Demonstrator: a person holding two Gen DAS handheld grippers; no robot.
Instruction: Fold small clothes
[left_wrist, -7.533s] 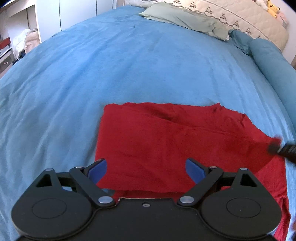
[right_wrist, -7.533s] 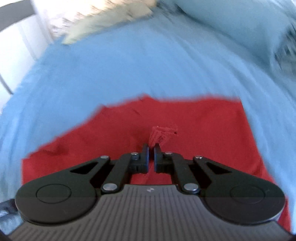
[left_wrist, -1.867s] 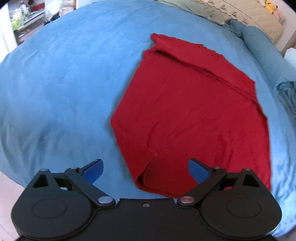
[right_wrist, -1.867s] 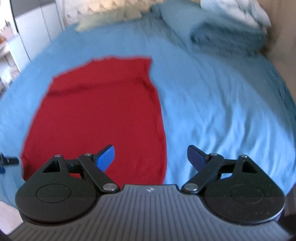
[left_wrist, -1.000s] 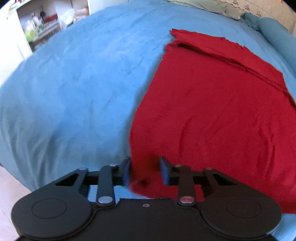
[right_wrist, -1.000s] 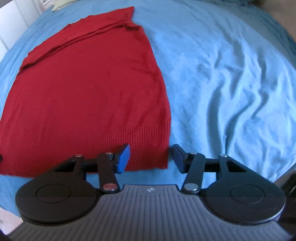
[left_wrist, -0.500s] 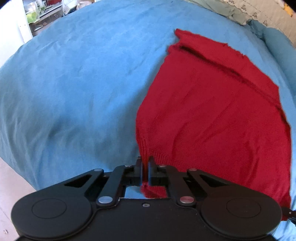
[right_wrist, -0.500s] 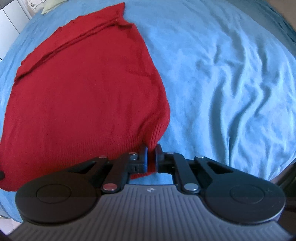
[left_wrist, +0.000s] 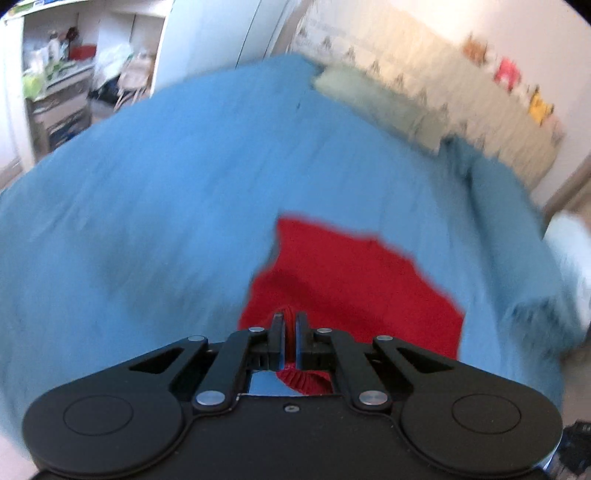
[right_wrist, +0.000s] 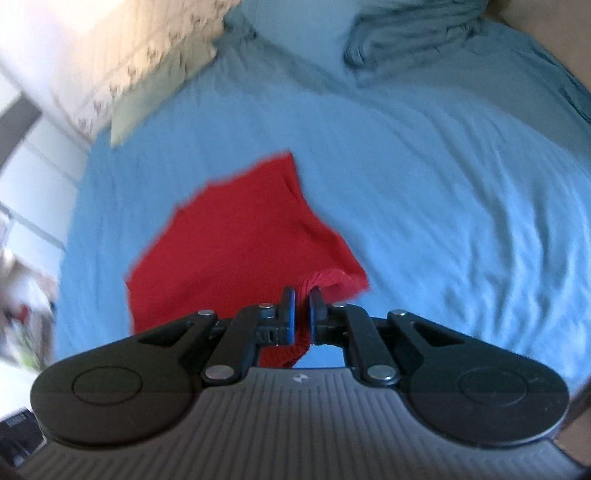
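The left gripper (left_wrist: 290, 325) is closed on the ribbed hem of the red garment (left_wrist: 351, 291), with knit bunched between its fingers. The right gripper (right_wrist: 303, 301) is likewise clamped on the hem at the opposite corner. The garment's near edge is lifted off the blue bed cover (left_wrist: 147, 206); its far part rests on the bed. Both views are blurred. Risk: only a narrow pinch of knit is held, so an abrupt pull could slip a corner free. Unequal travel of the two grippers would likely skew the fold.
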